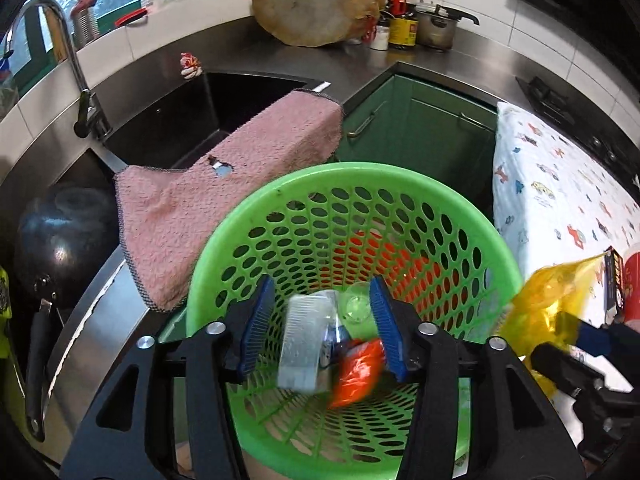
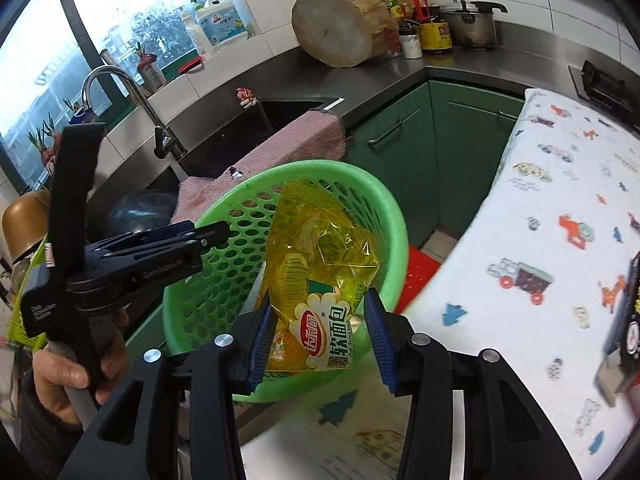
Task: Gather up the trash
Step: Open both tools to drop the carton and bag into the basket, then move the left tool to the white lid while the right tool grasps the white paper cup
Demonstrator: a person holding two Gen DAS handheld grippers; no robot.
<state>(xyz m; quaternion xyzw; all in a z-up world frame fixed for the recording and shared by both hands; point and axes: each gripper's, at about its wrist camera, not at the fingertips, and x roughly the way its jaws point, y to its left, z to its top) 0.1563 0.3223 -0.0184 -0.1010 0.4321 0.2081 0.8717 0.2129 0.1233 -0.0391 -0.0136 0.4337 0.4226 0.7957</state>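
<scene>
The steel kitchen surface (image 1: 280, 60) runs round a corner, with a dark sink (image 1: 192, 120) set in it and a pink towel (image 1: 224, 184) draped over the sink's edge. A cloth printed with small vehicles (image 2: 540, 240) covers the area to the right. Between them stands a green perforated basket (image 1: 280, 208), its rim touching the towel.

The left hand-held gripper (image 1: 322, 320) points down into the basket, its jaws parted. A blurred clear plastic bottle (image 1: 304, 344) with an orange label (image 1: 358, 368) lies between the blue pads (image 1: 258, 324), apart from both, over the basket's opening.

The right hand-held gripper (image 2: 320, 340) is just beside the basket's rim, jaws spread. A yellow bread wrapper (image 2: 320, 280) hangs between its pads; the left pad touches the wrapper's edge, the right pad stands clear, so it is released rather than clamped. The wrapper's top overlaps the basket's mouth. A hand (image 2: 72, 376) grips the left tool's handle.
</scene>
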